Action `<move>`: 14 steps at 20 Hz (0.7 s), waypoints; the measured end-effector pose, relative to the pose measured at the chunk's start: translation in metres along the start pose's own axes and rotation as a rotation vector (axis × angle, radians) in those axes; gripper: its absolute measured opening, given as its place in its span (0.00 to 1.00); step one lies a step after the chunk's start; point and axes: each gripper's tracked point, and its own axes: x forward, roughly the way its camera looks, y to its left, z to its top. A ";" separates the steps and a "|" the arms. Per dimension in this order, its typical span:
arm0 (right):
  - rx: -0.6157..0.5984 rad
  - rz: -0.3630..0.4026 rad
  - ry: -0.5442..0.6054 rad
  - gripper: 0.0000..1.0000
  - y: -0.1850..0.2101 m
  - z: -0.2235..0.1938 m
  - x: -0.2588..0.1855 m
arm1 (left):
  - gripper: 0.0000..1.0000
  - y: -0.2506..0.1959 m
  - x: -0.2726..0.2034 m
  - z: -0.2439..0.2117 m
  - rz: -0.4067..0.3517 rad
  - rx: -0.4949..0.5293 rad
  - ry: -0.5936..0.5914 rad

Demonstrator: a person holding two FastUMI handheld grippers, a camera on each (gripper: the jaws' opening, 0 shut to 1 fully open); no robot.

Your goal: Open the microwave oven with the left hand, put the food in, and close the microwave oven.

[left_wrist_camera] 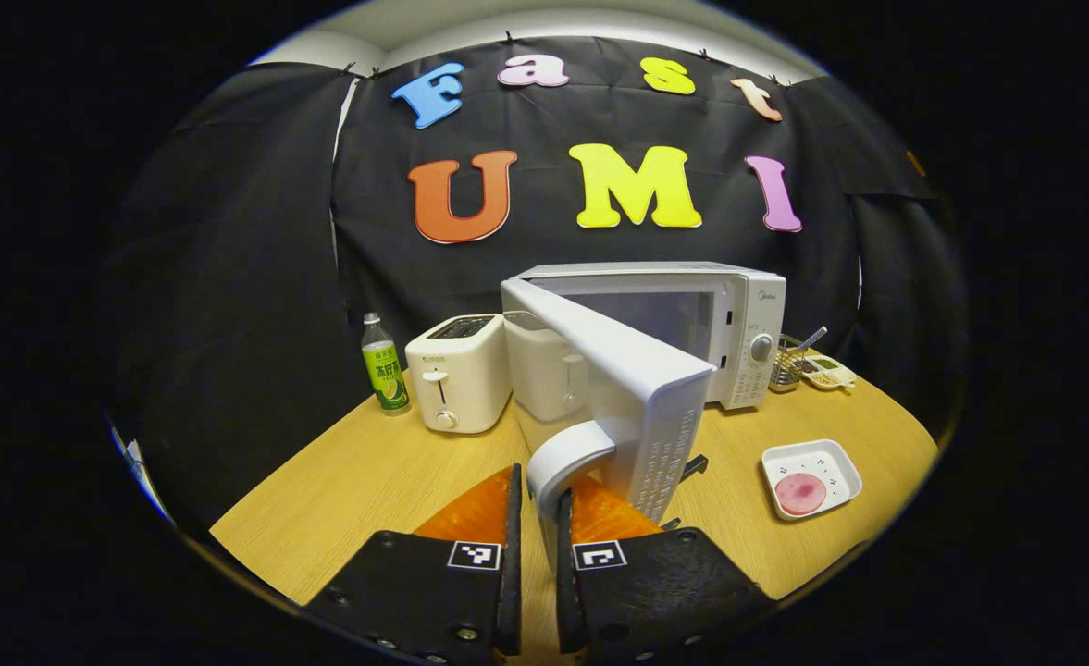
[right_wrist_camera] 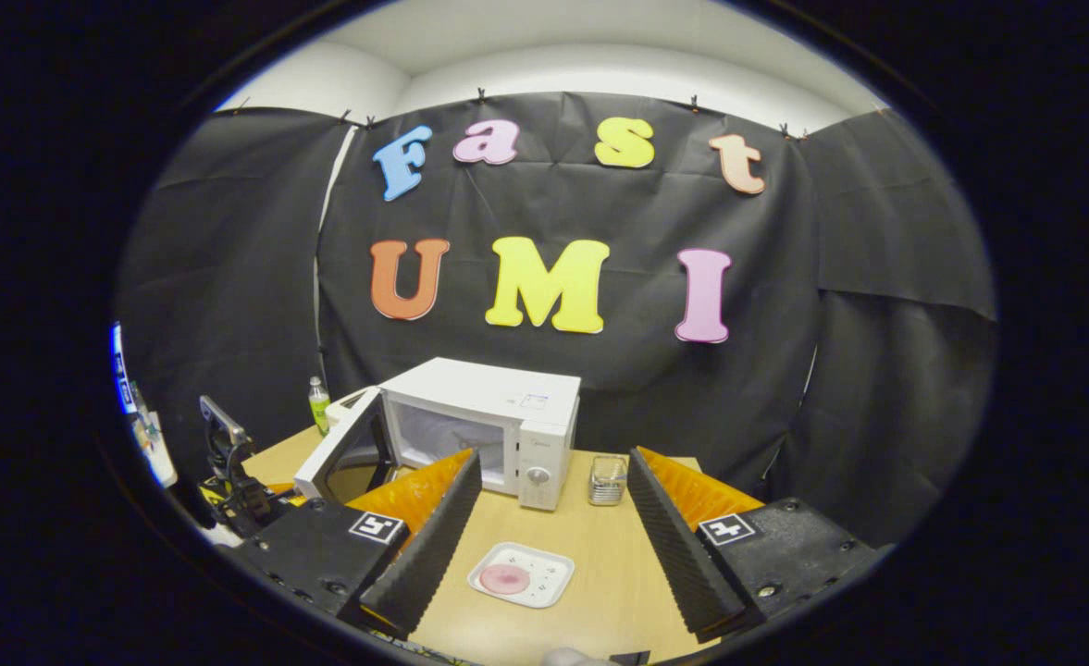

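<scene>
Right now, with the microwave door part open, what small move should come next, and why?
Probably swing the door wider with the left gripper, whose jaws pinch the handle. The door looks only partly open, and the food plate waits on the table under the open right gripper.

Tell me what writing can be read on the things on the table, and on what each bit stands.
Nothing here reads clearly enough to quote.
On the microwave, a logo above the knobs: too small to read.
On the door edge, lines of print: blurred.
On the toaster front, a small mark: too small.
On the bottle, a printed label: too small to make out.
</scene>
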 end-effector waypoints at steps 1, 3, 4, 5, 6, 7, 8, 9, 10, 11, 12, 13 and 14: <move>-0.007 0.000 0.007 1.00 -0.001 -0.003 0.001 | 0.19 0.006 0.000 0.002 0.009 0.011 -0.011; -0.009 0.003 0.021 1.00 -0.001 -0.010 0.004 | 0.59 0.007 0.002 0.003 0.000 -0.008 -0.001; -0.010 0.001 0.030 1.00 -0.002 -0.015 0.007 | 0.72 0.007 0.000 0.003 0.001 -0.008 0.001; -0.010 0.003 0.041 1.00 -0.003 -0.019 0.008 | 0.89 0.011 0.000 0.004 0.011 0.003 -0.004; -0.008 0.005 0.048 1.00 -0.003 -0.023 0.010 | 0.89 0.016 0.000 0.003 0.024 0.007 -0.005; -0.006 0.005 0.054 1.00 -0.004 -0.027 0.011 | 0.90 0.021 -0.003 0.001 0.033 -0.002 0.001; -0.005 0.007 0.062 1.00 -0.004 -0.032 0.013 | 0.89 0.027 -0.005 0.000 0.045 -0.018 0.009; -0.002 0.012 0.069 1.00 -0.004 -0.036 0.015 | 0.93 0.031 -0.007 -0.002 0.049 -0.036 0.018; -0.002 0.018 0.077 1.00 -0.003 -0.043 0.018 | 0.94 0.038 -0.009 -0.004 0.056 -0.050 0.028; -0.002 0.024 0.081 1.00 -0.003 -0.048 0.022 | 0.95 0.040 -0.011 -0.004 0.057 -0.061 0.037; -0.002 0.030 0.095 1.00 -0.003 -0.055 0.025 | 0.94 0.041 -0.013 -0.003 0.050 -0.069 0.045; 0.000 0.043 0.105 1.00 -0.001 -0.061 0.027 | 0.94 0.044 -0.015 -0.005 0.050 -0.082 0.056; 0.005 0.055 0.119 1.00 0.000 -0.069 0.030 | 0.95 0.047 -0.016 -0.005 0.046 -0.088 0.055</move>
